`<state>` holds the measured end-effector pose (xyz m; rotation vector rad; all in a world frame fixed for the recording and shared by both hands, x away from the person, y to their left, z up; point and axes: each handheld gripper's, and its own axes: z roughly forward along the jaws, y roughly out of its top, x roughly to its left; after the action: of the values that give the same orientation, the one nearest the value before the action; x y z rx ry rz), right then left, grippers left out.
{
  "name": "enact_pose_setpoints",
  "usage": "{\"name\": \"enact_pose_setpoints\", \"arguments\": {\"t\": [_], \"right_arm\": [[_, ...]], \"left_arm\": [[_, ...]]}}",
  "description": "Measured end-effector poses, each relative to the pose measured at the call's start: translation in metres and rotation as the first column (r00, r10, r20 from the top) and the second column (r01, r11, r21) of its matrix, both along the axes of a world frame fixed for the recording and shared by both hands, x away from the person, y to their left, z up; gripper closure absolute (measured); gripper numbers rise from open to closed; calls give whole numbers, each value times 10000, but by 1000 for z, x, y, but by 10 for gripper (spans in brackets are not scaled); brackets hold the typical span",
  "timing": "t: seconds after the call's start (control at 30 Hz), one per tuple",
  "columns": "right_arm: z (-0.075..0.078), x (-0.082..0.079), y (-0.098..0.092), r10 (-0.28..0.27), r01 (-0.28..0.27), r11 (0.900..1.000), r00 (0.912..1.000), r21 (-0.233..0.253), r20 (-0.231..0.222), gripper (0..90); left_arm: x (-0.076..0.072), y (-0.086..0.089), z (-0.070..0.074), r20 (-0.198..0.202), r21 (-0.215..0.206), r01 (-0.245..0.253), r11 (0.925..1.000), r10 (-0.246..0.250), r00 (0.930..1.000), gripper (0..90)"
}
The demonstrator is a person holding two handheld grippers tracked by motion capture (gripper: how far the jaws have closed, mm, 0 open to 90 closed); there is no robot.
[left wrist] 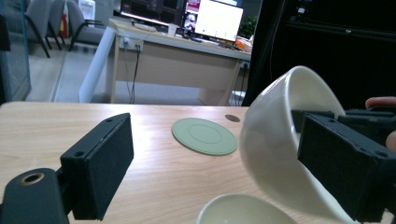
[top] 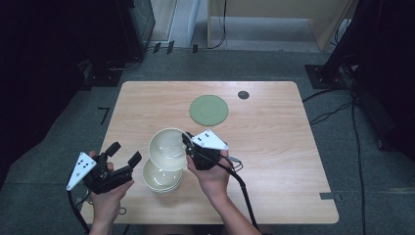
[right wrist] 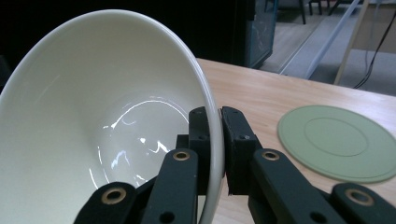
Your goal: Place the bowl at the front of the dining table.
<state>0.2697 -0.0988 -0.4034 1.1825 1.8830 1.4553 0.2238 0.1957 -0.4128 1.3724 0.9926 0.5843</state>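
My right gripper [top: 187, 145] is shut on the rim of a cream bowl [top: 167, 148], holding it tilted above the table; in the right gripper view the bowl [right wrist: 102, 126] has its wall pinched between the two jaws of the right gripper [right wrist: 218, 140]. Below it a stack of cream bowls [top: 161, 177] rests on the wooden table [top: 264, 142]. My left gripper [top: 124, 153] stands open to the left of the stack with nothing between its fingers. In the left gripper view the lifted bowl [left wrist: 275, 144] hangs at the right and the stack's rim [left wrist: 243, 210] shows at the bottom.
A flat green plate [top: 209, 109] lies toward the far middle of the table, also seen as the green plate [left wrist: 203, 136] and green plate [right wrist: 338, 142]. A small dark disc [top: 243, 94] sits near the far edge. Cables run over the floor at the right.
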Motion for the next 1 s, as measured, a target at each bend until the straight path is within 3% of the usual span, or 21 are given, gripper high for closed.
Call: {"name": "enact_pose_setpoints", "arguments": {"t": [0.23, 0.33, 0.43, 0.5, 0.63, 0.73, 0.8, 1.0], "right_arm": [[3, 9, -17, -500, 498, 9987, 9986, 123, 178, 849], [4, 12, -25, -665, 661, 9976, 9975, 202, 231, 849], [4, 16, -31, -824, 817, 9964, 9960, 209, 333, 849], [4, 19, -37, -947, 940, 9954, 9950, 204, 321, 849], [4, 22, -43, -1076, 1068, 9940, 9937, 256, 319, 849], [4, 26, -51, -1226, 1216, 9920, 9919, 329, 326, 849], [3, 29, -55, -1322, 1312, 9909, 9907, 312, 319, 849], [-1, 38, -65, -1627, 1622, 9865, 9862, 206, 301, 849]], "left_arm": [[6, 23, -19, -395, -481, -705, 9964, 686, 9969, 104], [12, 31, -33, -789, -236, -1055, 9941, 1034, 9915, 104], [14, 36, -47, -751, -78, -1416, 9899, 1406, 9872, 105], [19, 41, -58, -1021, -224, -1296, 9913, 1267, 9867, 104], [22, 43, -68, -1031, -184, -1244, 9921, 1219, 9872, 104], [26, 42, -76, -1386, 84, -1362, 9906, 1360, 9810, 104], [27, 42, -81, -1562, -18, -1527, 9883, 1505, 9762, 104], [28, 40, -90, -1600, 90, -1529, 9882, 1523, 9753, 104]]}}
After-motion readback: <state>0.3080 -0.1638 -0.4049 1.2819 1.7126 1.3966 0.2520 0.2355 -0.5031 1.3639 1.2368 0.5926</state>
